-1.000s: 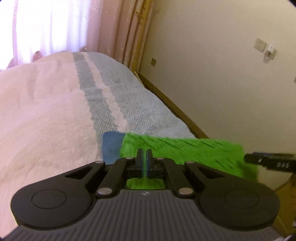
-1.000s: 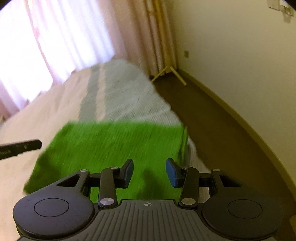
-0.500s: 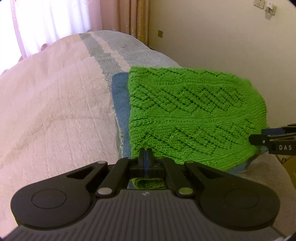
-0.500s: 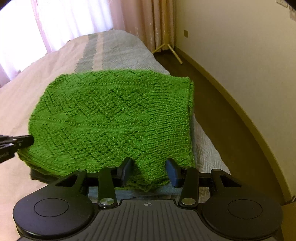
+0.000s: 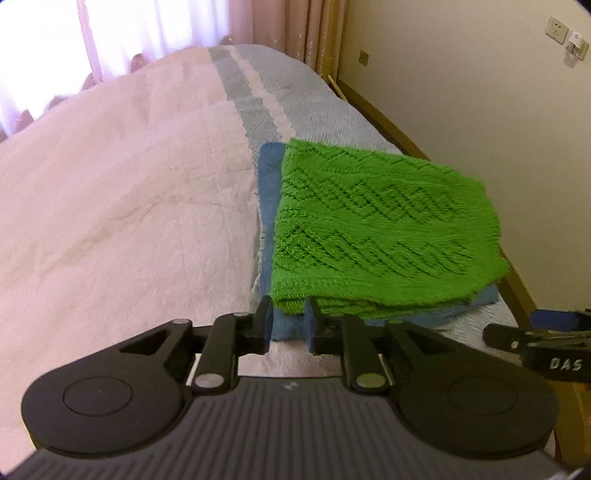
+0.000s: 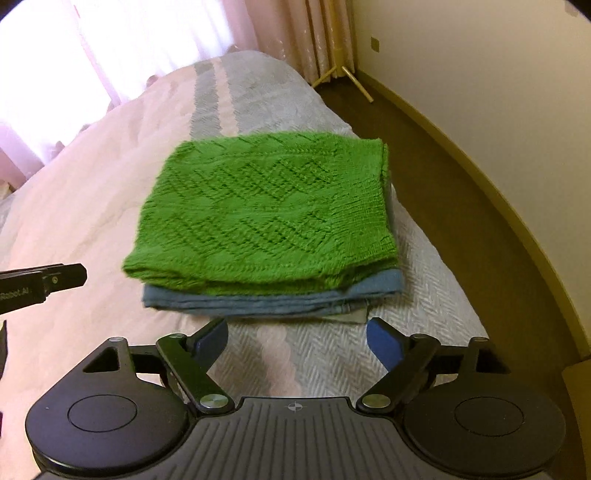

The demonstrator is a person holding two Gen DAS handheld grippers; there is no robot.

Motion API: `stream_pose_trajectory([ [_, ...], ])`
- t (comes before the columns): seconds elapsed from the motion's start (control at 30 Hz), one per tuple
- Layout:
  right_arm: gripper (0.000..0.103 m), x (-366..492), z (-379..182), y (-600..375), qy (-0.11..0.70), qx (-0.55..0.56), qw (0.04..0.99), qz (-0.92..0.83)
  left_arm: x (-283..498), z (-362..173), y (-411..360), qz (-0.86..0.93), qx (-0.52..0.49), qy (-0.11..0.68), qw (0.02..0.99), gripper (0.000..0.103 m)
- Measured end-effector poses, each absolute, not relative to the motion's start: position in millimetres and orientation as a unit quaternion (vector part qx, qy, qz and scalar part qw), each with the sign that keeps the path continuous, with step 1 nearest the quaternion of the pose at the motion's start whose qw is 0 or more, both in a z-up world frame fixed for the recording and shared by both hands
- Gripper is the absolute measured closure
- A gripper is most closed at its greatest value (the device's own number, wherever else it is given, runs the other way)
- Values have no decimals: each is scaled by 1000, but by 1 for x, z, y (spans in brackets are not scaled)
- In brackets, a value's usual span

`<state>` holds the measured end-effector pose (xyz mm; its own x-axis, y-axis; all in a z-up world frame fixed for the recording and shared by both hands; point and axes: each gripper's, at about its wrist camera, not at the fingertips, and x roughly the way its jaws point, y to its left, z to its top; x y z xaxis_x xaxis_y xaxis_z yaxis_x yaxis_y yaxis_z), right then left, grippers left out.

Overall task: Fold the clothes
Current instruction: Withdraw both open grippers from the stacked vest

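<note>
A folded green knit sweater (image 5: 376,229) lies on top of a folded blue garment (image 5: 269,184) near the bed's right edge. Both also show in the right wrist view: the sweater (image 6: 266,210) over the blue garment (image 6: 273,301). My left gripper (image 5: 288,317) is open and empty, its fingertips just short of the stack's near left corner. My right gripper (image 6: 297,332) is open wide and empty, a little back from the stack's near edge. Each gripper's finger shows at the edge of the other's view.
The bed has a pink blanket (image 5: 110,206) and a grey-blue patterned cover (image 6: 332,354). Dark floor (image 6: 461,192) and a cream wall (image 5: 480,92) run along the bed's right side. Curtains (image 6: 314,33) hang at the far end.
My left gripper has let go of the green sweater and opened. My right gripper has opened wider. Both have drawn back from the stack, which now lies flat on the blue garment.
</note>
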<state>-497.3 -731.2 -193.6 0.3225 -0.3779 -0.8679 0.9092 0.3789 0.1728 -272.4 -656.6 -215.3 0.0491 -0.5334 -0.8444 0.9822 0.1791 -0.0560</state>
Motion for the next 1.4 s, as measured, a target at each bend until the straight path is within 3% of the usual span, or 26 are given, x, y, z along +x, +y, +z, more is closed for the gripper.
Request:
stream_pose_trajectory([
  [0.03, 6, -498, -187, -725, 382, 342, 737, -441, -275, -207, -651, -570, 291, 384, 665, 80],
  [0.33, 2, -510, -136, -678, 364, 324, 745, -456, -294, -149, -600, -570, 285, 369, 676, 65],
  [0.7, 0, -511, -111, -628, 357, 306, 750, -465, -309, -113, -546, -578, 277, 349, 684, 55],
  [1.4, 0, -514, -106, -579, 366, 301, 730, -492, -320, -111, -490, -585, 297, 339, 674, 28],
])
